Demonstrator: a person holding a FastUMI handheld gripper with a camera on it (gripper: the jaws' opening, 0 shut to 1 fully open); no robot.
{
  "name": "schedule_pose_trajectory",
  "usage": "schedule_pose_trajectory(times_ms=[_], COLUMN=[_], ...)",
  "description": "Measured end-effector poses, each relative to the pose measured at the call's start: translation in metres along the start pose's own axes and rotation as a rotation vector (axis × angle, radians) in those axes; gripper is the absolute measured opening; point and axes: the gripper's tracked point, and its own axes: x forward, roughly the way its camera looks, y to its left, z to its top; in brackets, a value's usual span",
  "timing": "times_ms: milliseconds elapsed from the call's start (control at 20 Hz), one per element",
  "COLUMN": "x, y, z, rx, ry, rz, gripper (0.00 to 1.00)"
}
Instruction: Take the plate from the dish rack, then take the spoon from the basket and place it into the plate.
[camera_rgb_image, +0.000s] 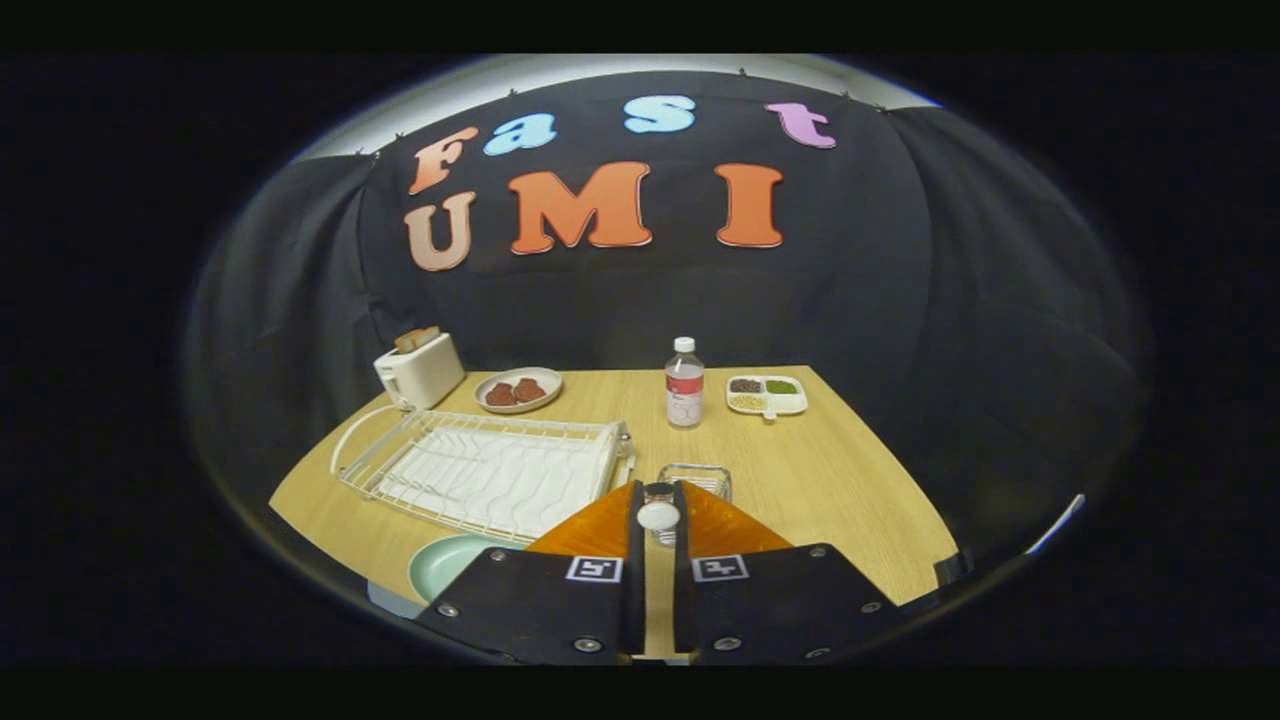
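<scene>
My gripper (657, 492) is shut on a white spoon (658, 516); its rounded end shows in the narrow gap between the two fingers, which press on it from both sides. Just beyond the fingertips sits the small wire basket (700, 478) on the wooden table. A pale green plate (447, 562) lies flat on the table, left of and below the left finger, partly hidden by it. The white wire dish rack (480, 467) stands beyond the plate, to the left of the fingers, with no dishes in it.
At the back of the table (850, 470) stand a white toaster (420, 370), a plate with brown food (518, 390), a clear bottle (684, 385) and a white divided tray (766, 396). Black cloth walls the booth. The table's edge runs close on the right.
</scene>
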Motion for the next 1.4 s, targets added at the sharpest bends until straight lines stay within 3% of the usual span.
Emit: schedule_pose_trajectory(times_ms=[350,800,1150,1400], x=[-0.03,-0.028,-0.011,-0.002], y=[0.06,0.121,0.142,0.158], z=[0.01,-0.045,-0.099,-0.116], rx=[-0.041,-0.081,-0.118,-0.13], ry=[0.006,0.138,0.242,0.232], rz=[0.202,0.424,0.475,0.505], gripper=[0.11,0.11,0.12,0.12])
